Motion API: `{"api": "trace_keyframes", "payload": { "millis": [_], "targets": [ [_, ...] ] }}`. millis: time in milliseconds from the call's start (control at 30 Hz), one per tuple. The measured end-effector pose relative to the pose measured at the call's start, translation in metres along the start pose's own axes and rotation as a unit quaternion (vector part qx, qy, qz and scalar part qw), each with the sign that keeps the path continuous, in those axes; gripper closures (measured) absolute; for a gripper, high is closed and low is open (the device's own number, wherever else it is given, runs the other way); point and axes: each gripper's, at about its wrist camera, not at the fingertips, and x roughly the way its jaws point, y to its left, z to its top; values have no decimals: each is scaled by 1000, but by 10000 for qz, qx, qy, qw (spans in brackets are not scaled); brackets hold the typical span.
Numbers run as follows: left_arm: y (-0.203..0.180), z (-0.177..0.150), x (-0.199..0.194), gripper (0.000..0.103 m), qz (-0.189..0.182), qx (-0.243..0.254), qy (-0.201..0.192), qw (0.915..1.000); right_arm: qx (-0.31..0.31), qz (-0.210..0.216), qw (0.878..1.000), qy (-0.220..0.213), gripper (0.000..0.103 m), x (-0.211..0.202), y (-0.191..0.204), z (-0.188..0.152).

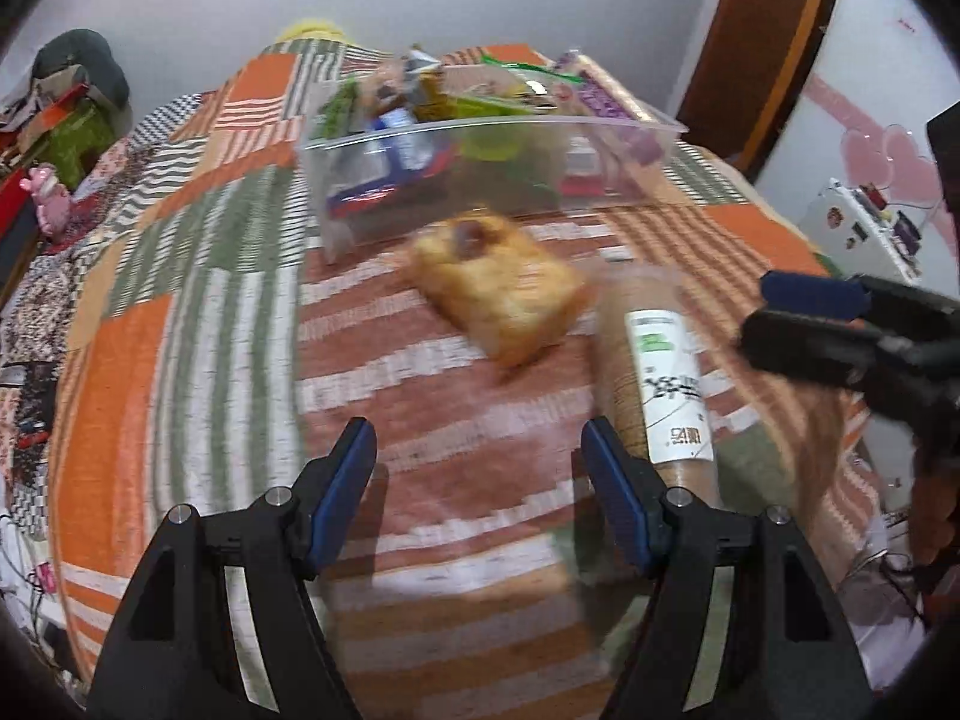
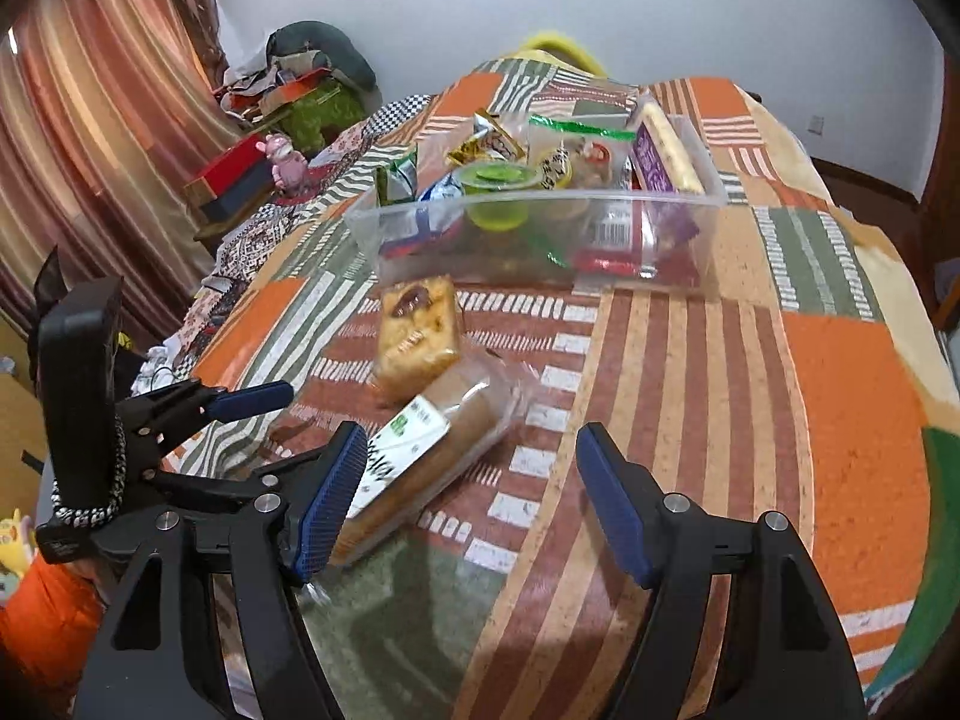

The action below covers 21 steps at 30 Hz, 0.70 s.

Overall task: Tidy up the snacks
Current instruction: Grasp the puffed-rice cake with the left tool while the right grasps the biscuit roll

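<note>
A: Item one, far left: left gripper [image 2: 255, 414], jaws apart, nothing between them. Hovering over the patchwork cloth [image 2: 852, 420], presumably free for the next pick

B: Item two?

A: Square pastry packet [image 2: 414, 330], golden with a dark patch on top, lying flat on the cloth just in front of the bin. Touching or nearly touching item three; I cannot tell which

B: Which is?

A: Long wrapped brown loaf [image 2: 444, 450] with a white label, lying slanted on the cloth, its near end beside the inner finger of the right gripper [image 2: 471, 498]. Not gripped. Right jaws also stand apart and empty; the loaf sits outside them

B: And the store itself?

A: Clear plastic bin [image 2: 714, 210], behind both loose items, already well filled: green packet, blue wrapper, green jelly cup [image 2: 495, 183], purple bar [image 2: 651, 165] at the right end. Judgement: the two loose snacks are what remains, laid close to the bin for a short carry. Loaf is long and soft, so likely to sag if pinched at one end
</note>
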Motion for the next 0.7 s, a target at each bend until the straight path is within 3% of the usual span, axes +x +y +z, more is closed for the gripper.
{"api": "trace_keyframes", "payload": {
  "millis": [167,367,600,700],
  "targets": [
    [-5,2,-3,32,-125,-115,-143,9998,123,33,9999,111,34,10,1,-4],
    [22,-2,-14,32,180,-373,-217,9989,-78,-8,9996,277,34,30,18,-4],
    [40,-1,-21,32,286,-596,-299,9974,-384,-27,9980,499,34,49,28,-7],
    [37,4,-20,32,272,-555,-333,9975,-367,-58,9984,434,42,42,19,-6]
  ]
}}
